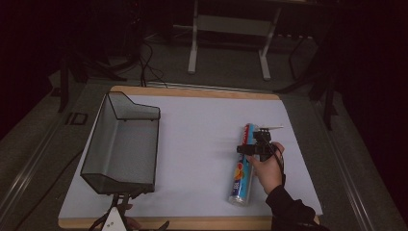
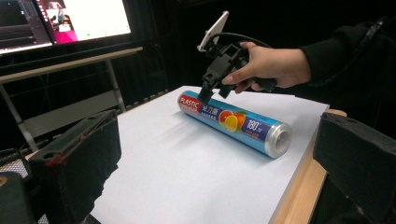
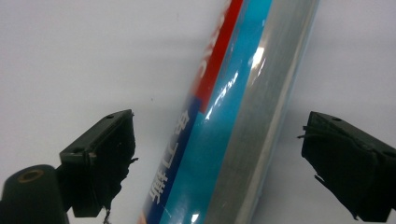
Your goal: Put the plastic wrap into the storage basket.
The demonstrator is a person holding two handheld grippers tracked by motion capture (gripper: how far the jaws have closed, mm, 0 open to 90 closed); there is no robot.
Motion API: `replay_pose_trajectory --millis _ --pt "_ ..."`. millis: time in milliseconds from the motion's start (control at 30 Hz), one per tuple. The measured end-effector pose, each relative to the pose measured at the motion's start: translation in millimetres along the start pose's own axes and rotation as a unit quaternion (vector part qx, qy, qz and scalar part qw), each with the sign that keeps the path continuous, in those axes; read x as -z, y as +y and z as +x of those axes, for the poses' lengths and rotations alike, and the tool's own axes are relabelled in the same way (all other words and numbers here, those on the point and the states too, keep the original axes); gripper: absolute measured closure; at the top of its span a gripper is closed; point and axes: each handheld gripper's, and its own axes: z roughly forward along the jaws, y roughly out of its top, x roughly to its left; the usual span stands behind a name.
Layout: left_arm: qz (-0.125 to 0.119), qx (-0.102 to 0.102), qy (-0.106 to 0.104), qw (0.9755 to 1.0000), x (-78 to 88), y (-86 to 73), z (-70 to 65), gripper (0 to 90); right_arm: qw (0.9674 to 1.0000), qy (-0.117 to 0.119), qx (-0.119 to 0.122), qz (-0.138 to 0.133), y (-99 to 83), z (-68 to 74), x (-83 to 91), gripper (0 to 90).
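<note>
A roll of plastic wrap point(image 1: 242, 169) with a blue, red and orange-fruit label lies on the white sheet, its long axis running away from me. My right gripper point(image 1: 253, 149), held in a hand, hovers just over the roll's far half. In the right gripper view the roll point(image 3: 233, 116) passes between the two jaws, which stand wide apart, and the right gripper point(image 3: 224, 149) is open with neither pad touching it. The left gripper view also shows the roll point(image 2: 233, 122) and the right gripper point(image 2: 206, 96). My left gripper point(image 1: 118, 212) sits at the table's near edge, open and holding nothing.
A grey mesh bin point(image 1: 122, 144) stands on the left of the white sheet point(image 1: 197, 144), right in front of my left gripper. The wooden table edge point(image 1: 192, 223) runs along the front. Desk legs point(image 1: 192, 53) and cables lie on the floor beyond.
</note>
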Motion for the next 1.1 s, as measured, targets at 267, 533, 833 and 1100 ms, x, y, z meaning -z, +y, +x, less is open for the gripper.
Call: replay_pose_trajectory --millis 267,533,833,1100 --pt "0.000 0.000 0.000 1.0000 0.2 -0.2 0.1 1.8 0.9970 0.015 -0.057 0.050 2.0 -7.4 -19.1 9.7" --pt "0.002 -0.001 0.001 1.0000 0.0 -0.4 -0.2 1.8 0.9943 0.007 -0.073 0.078 0.3 -5.1 -27.2 14.7" --pt "0.005 -0.002 -0.001 1.0000 -0.5 -0.8 -0.5 1.8 0.9883 0.023 -0.101 0.112 1.0 -9.7 -35.8 27.0" --pt "0.013 -0.011 0.000 0.9999 -1.7 -1.3 -2.2 1.8 0.9847 0.036 -0.128 0.112 1.0 -15.0 -35.0 29.0"
